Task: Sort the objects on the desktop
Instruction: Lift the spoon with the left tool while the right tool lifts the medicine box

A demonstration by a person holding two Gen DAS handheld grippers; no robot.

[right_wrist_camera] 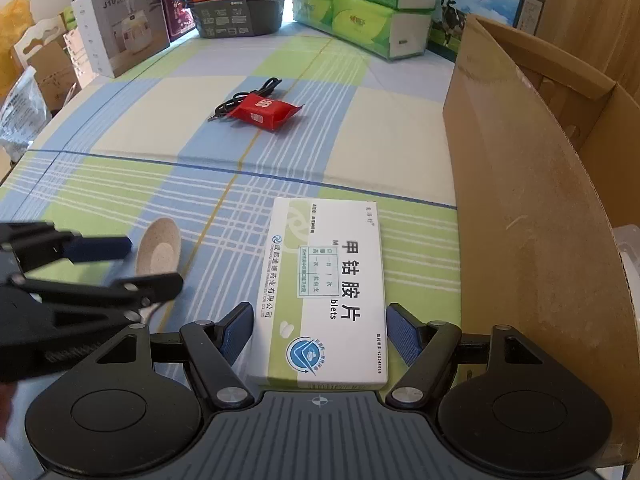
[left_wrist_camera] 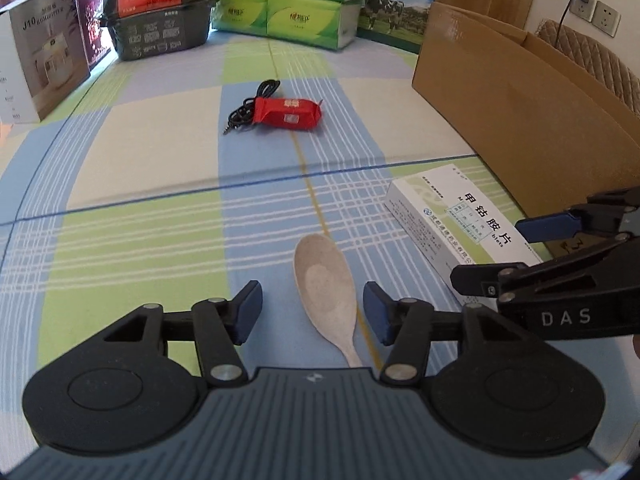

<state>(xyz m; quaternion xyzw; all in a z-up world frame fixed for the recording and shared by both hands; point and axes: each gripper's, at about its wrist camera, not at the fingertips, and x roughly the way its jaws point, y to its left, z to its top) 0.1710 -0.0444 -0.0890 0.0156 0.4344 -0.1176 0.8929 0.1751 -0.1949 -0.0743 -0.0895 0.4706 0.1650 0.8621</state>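
Beige spoon (left_wrist_camera: 325, 292) lies on the checked cloth (left_wrist_camera: 160, 184) between my left gripper's (left_wrist_camera: 313, 312) wide-open fingers, neither pad touching it; red packet (left_wrist_camera: 289, 113) and black cable (left_wrist_camera: 250, 106) sit well beyond. My right gripper (right_wrist_camera: 320, 334) is spread just as wide around the white medicine box (right_wrist_camera: 326, 288), beside the cardboard box (right_wrist_camera: 516, 184), whose open inside shows only in this view.
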